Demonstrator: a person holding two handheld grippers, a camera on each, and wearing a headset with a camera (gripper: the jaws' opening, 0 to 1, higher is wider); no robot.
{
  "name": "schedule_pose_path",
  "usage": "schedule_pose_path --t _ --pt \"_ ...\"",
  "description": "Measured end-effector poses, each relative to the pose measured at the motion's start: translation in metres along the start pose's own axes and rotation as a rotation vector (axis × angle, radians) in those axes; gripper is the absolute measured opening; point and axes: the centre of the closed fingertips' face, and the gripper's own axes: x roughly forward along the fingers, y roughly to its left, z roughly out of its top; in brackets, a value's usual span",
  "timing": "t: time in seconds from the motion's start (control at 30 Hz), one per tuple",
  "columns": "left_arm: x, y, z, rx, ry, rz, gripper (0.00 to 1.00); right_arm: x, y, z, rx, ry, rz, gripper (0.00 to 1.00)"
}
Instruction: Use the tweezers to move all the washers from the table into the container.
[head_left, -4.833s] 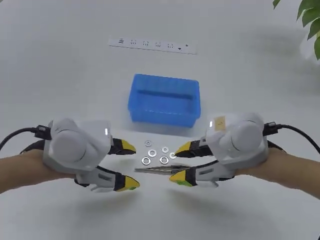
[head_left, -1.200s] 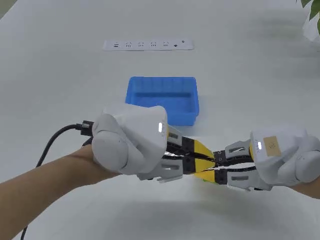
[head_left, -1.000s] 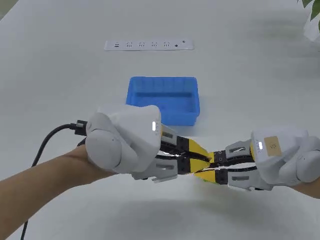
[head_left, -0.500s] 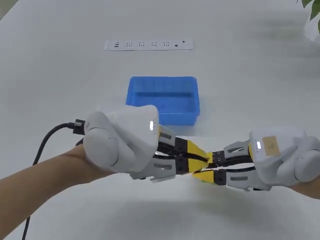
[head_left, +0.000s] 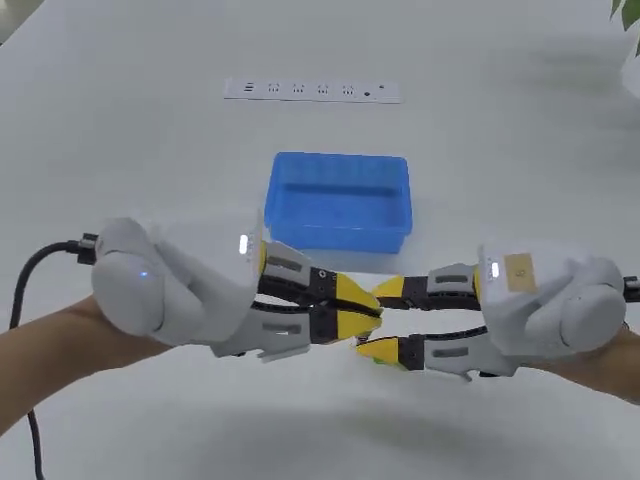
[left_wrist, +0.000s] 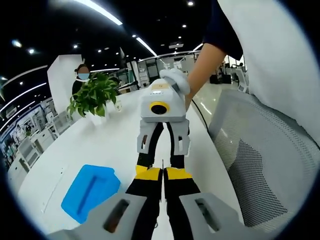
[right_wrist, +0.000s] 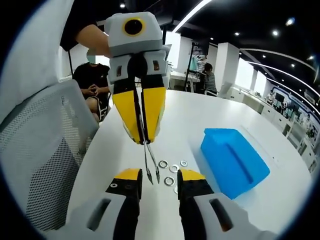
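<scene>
My left gripper is shut on the tweezers, which hang with their tips down above the washers on the white table. In the left gripper view the tweezers show as a thin line between my own yellow jaws. My right gripper faces the left one, tip to tip, and is open. Its own jaws stand apart on either side of the tweezer tips. The blue container sits just beyond both grippers, which hide the washers in the head view.
A white power strip lies past the container. A potted plant stands at the table's far end. A grey mesh chair is beside the table. A black cable trails from the left gripper. People sit in the background.
The tweezers, on the table 4.8 s ago, are now off it in the left gripper. Over the last half second the right gripper's jaws spread apart, and the left gripper drew back leftwards.
</scene>
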Motion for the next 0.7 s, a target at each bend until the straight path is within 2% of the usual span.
schedule_pose_path --t 0.23,0.33,0.53,0.63,0.7 --pt "-0.022 0.013 -0.004 -0.019 -0.011 0.084 0.05 0.013 0.009 -0.01 -0.043 0.07 0.026 0.36" --pt "-0.024 0.018 -0.002 -0.038 -0.03 0.1 0.05 0.015 0.011 -0.015 -0.041 0.091 0.035 0.42" --pt "-0.02 0.022 -0.003 -0.058 -0.06 0.094 0.05 0.015 0.013 -0.019 -0.005 0.098 0.045 0.49" --pt "-0.018 0.026 -0.003 -0.093 -0.088 0.09 0.05 0.015 0.014 -0.021 0.004 0.101 0.051 0.49" --pt "-0.017 0.027 -0.005 -0.096 -0.087 0.09 0.05 0.015 0.014 -0.022 0.009 0.102 0.053 0.5"
